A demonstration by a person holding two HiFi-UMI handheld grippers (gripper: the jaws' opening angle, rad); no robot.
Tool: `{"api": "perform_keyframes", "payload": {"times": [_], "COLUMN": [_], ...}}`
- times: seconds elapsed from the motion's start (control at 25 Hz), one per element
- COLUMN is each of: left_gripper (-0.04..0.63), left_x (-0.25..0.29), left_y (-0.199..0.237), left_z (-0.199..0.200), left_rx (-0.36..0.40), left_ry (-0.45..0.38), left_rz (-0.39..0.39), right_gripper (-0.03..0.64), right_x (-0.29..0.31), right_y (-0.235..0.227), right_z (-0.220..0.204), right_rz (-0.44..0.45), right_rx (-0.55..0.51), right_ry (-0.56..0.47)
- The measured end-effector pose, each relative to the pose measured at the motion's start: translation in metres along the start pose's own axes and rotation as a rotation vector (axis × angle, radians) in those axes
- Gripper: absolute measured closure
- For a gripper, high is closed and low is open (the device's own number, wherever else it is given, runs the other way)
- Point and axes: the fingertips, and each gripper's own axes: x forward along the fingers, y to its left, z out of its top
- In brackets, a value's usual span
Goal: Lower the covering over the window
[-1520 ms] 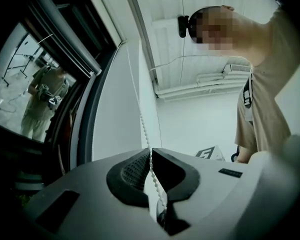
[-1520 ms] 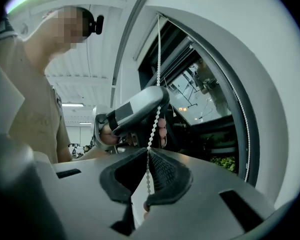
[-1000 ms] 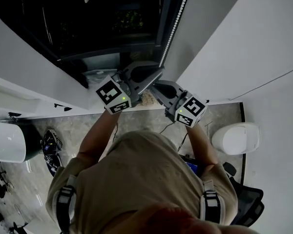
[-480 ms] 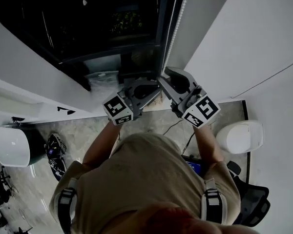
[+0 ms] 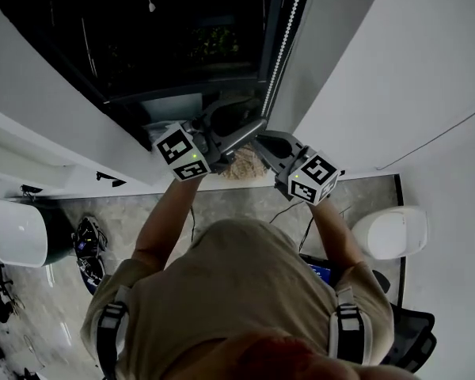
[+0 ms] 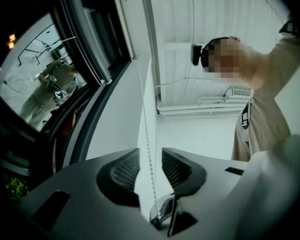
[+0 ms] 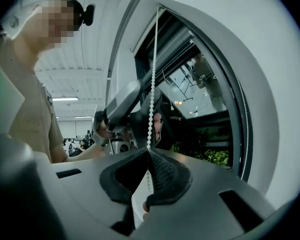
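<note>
Both of my grippers work the bead chain (image 5: 283, 46) at the window's right edge, where it hangs along the dark frame just beside the white wall (image 5: 396, 70). My right gripper (image 7: 149, 151) has just closed. Its jaws are pinched together on the chain, and the beads run up and away from the ribbed pads (image 7: 162, 171). My left gripper (image 6: 150, 156), just to the left of it and slightly farther off in the head view, has just opened. Its jaws stand apart with the chain passing through the gap between them. The window (image 5: 166, 30) itself is dark glass, and the left gripper view catches the person's reflection in it.
</note>
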Motion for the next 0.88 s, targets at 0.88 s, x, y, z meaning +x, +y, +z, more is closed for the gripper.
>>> {"api": "perform_keyframes", "payload": {"times": [0.88], "left_gripper": [0.520], "left_x": [-0.042], "left_y": [0.009], "left_z": [-0.072], "left_rx": [-0.131], "left_ry": [0.060], "left_rz": [0.099], "right_gripper": [0.612], "right_x": [0.006], "right_y": [-0.029], "right_z": [-0.066], "right_rz": [-0.112], "right_rx": [-0.064], "right_ry": [0.132]}}
